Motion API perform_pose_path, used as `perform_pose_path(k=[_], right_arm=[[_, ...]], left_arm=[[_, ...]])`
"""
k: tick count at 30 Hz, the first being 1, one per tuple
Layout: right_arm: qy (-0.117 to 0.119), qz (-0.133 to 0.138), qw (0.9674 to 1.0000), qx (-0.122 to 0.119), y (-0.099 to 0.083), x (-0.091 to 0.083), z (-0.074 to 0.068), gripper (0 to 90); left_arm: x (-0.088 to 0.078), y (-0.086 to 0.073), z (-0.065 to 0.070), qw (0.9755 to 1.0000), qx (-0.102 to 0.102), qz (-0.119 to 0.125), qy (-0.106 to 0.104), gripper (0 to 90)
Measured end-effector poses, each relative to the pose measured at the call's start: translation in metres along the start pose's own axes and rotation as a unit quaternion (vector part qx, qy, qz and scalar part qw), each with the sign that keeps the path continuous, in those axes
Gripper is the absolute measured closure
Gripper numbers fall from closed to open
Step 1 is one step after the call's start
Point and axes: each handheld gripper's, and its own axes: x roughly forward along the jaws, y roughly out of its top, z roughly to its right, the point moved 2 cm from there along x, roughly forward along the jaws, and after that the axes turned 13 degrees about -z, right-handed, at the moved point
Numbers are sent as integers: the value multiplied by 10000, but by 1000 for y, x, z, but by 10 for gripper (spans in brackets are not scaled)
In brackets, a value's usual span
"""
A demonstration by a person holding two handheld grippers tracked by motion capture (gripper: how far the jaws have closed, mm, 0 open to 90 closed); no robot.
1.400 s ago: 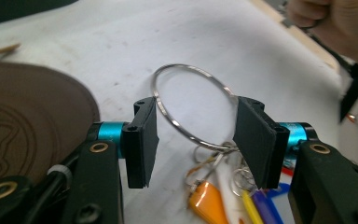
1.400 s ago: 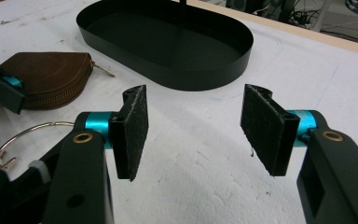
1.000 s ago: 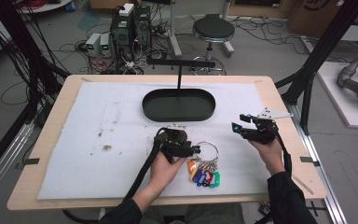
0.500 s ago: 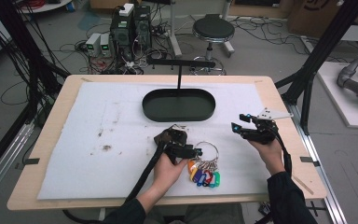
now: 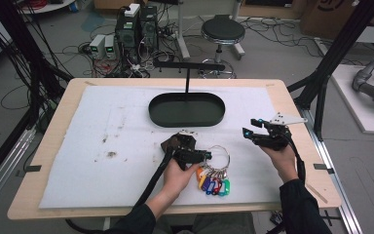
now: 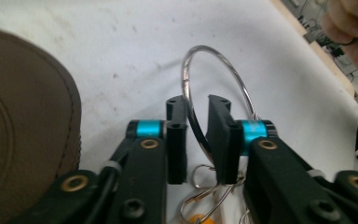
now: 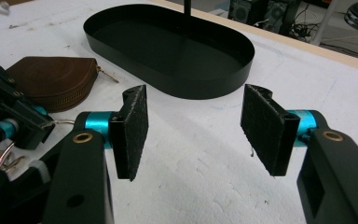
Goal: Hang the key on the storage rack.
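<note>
A large metal key ring (image 5: pixel 220 154) (image 6: pixel 187 70) lies on the white mat with several coloured key tags (image 5: pixel 213 184) on it. My left gripper (image 5: pixel 206 155) (image 6: pixel 196 105) lies low over the mat. Its jaws have just been closing, and the ring's wire runs between the pads and is pinched by them. A brown zipped pouch (image 5: pixel 172 144) (image 6: pixel 23 116) (image 7: pixel 56 79) lies right beside that gripper. My right gripper (image 5: pixel 251 127) (image 7: pixel 193 126) is held off to the right above the mat, open, with nothing between its pads.
A black oval tray (image 5: pixel 156 113) (image 7: pixel 168 88) sits at the middle back of the mat, with a black T-shaped stand (image 5: pixel 187 78) rising behind it. The wooden table edge (image 5: pixel 316 170) runs close to the right hand.
The left gripper's jaws have come together on the key ring's wire. The right gripper and the pouch have not moved.
</note>
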Motion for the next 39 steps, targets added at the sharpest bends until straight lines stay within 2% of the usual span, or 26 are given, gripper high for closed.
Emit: perform_pose_path(k=[3, 4, 5, 8, 9, 12, 13, 14, 16, 18, 19, 20, 21, 22, 23, 24, 25, 28, 29, 30, 31, 34, 35, 37, 38, 39], right_arm=[[6, -6, 10000, 6, 0, -1, -1, 425], [6, -6, 10000, 6, 0, -1, -1, 425], [1, -13, 10000, 0, 0, -1, 0, 425], [-7, -29, 10000, -27, -1, 0, 0, 425], [-8, -26, 10000, -24, -1, 0, 0, 426], [-11, -15, 10000, -17, -1, -1, 0, 426], [-15, -15, 10000, -8, -1, -1, 0, 426], [-15, -15, 10000, -8, -1, -1, 0, 426], [-24, -13, 10000, -8, -1, -1, 1, 427], [-13, -24, 10000, 7, -1, 0, 1, 427], [-21, -30, 10000, -6, -2, 0, 1, 427], [-21, -30, 10000, -6, -2, 0, 1, 427], [-24, -42, 10000, -4, -2, 0, 1, 427], [-24, -42, 10000, -4, -2, 0, 1, 427], [-32, -49, 10000, -3, -2, 1, 1, 427], [-32, -49, 10000, -3, -2, 1, 1, 427], [-35, -53, 10000, 12, -2, 1, 1, 427], [-33, -53, 10000, 10, -2, 1, 1, 428], [-34, -59, 10000, 14, -2, 1, 1, 428], [-49, -60, 10000, 0, -2, 1, 1, 428], [-52, -60, 10000, 2, -2, 1, 1, 428], [-51, -59, 10000, -9, -2, 1, 2, 429], [-54, -56, 10000, -13, -2, 1, 2, 429], [-60, -59, 10000, 1, -2, 1, 2, 429], [-70, -50, 10000, -10, -2, 1, 2, 429], [-66, -59, 10000, 17, -2, 1, 2, 429]], left_arm=[[-5, 2, 0, 9993, 211, 219, -237, 857], [-5, 2, 0, 9993, 211, 219, -237, 858], [-7, 2, 1, 9986, 374, 237, -278, 860], [-9, 2, 2, 9978, 462, 280, -389, 864], [-13, 2, 4, 9962, 596, 342, -531, 865], [-17, 3, 5, 9945, 714, 436, -630, 867], [-22, 4, 6, 9917, 835, 524, -825, 867], [-22, 4, 6, 9917, 835, 524, -825, 867], [-31, 4, 7, 9888, 996, 650, -897, 867], [-34, 4, 8, 9883, 1043, 684, -874, 867], [-43, 5, 9, 9855, 1237, 780, -857, 867], [-43, 5, 9, 9855, 1237, 780, -857, 868], [-55, 7, 11, 9824, 1429, 899, -802, 867], [-55, 7, 11, 9824, 1429, 899, -802, 867], [-65, 8, 13, 9797, 1576, 1001, -730, 867], [-65, 8, 13, 9797, 1576, 1001, -730, 867], [-74, 10, 13, 9777, 1693, 1062, -646, 867], [-85, 12, 13, 9757, 1751, 1164, -610, 867], [-95, 13, 12, 9733, 1806, 1289, -590, 867], [-95, 13, 12, 9733, 1806, 1289, -590, 867], [-106, 15, 13, 9707, 1862, 1404, -584, 867], [-115, 16, 13, 9689, 1923, 1464, -532, 867], [-126, 18, 14, 9657, 2013, 1566, -476, 868], [-134, 19, 14, 9635, 2044, 1666, -466, 867], [-134, 19, 14, 9635, 2044, 1666, -466, 867], [-144, 21, 14, 9604, 2086, 1799, -413, 867]])
